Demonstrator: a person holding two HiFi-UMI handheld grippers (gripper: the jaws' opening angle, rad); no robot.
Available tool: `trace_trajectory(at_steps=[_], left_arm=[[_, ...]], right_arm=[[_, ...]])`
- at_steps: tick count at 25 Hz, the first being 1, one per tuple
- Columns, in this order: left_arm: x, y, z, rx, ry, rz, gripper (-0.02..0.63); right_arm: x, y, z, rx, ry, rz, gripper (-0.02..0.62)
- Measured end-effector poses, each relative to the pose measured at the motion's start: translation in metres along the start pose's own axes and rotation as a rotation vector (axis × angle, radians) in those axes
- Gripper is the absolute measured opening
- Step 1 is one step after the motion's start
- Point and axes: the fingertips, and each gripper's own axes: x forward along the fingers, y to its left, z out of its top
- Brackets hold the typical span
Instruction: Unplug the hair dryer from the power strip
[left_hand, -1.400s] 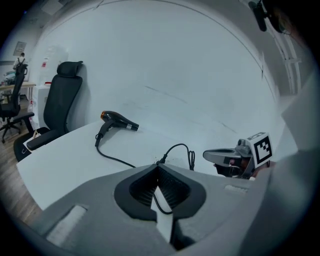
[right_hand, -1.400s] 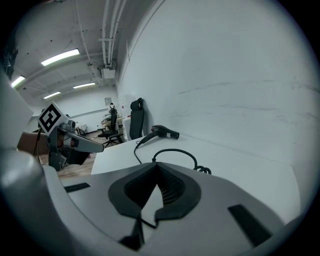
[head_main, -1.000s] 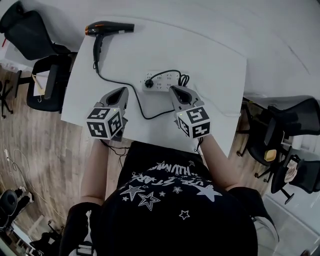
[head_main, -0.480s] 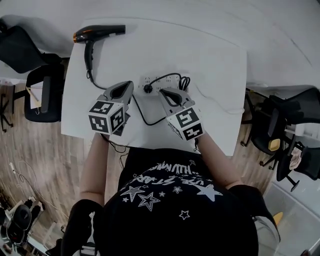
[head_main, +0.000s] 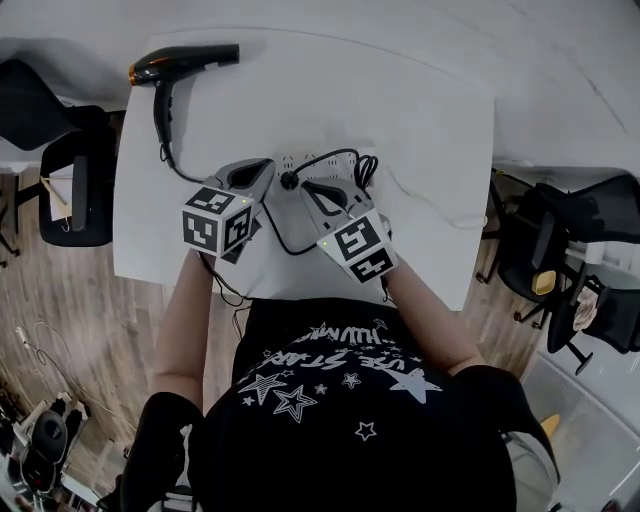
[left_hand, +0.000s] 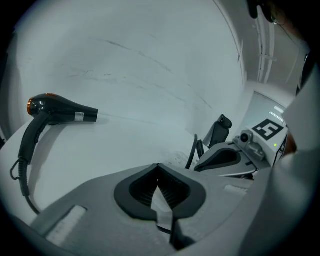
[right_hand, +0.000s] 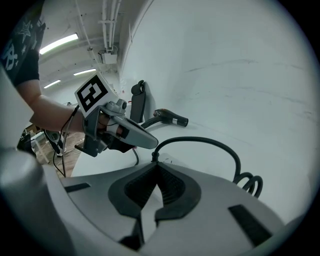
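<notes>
Hair dryer (head_main: 185, 60): glossy black, orange-tipped, trailing a looping black cord (right_hand: 200, 140).

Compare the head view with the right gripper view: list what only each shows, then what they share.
Head view only: the right gripper from outside, with its cube, and the right forearm. Right gripper view only: that gripper's jaws, shut on nothing, and ceiling lights. Both: the hair dryer, the looped cord, the left gripper, the table.
</notes>
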Motion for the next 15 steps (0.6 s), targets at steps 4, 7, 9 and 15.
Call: trace_trajectory(at_steps=[4, 7, 9, 15], left_arm=[[0.01, 0.005, -0.001, 0.012, 0.028, -0.017, 0.008], [0.015, 0.003, -0.001, 0.02, 0.046, -0.04, 0.008], [0.018, -0.001, -0.002, 0.024, 0.062, -0.069, 0.008], [0.027, -0.002, -0.011, 0.03, 0.128, -0.11, 0.008]], right_arm=[[0.006, -0.003, -0.001, -0.01, 0.015, 0.004, 0.011], [0.007, -0.003, -0.002, -0.029, 0.024, 0.018, 0.055], [0.008, -0.001, -0.001, -0.043, 0.029, 0.031, 0.084], [0.014, 0.004, 0.001, -0.082, 0.025, 0.049, 0.118]])
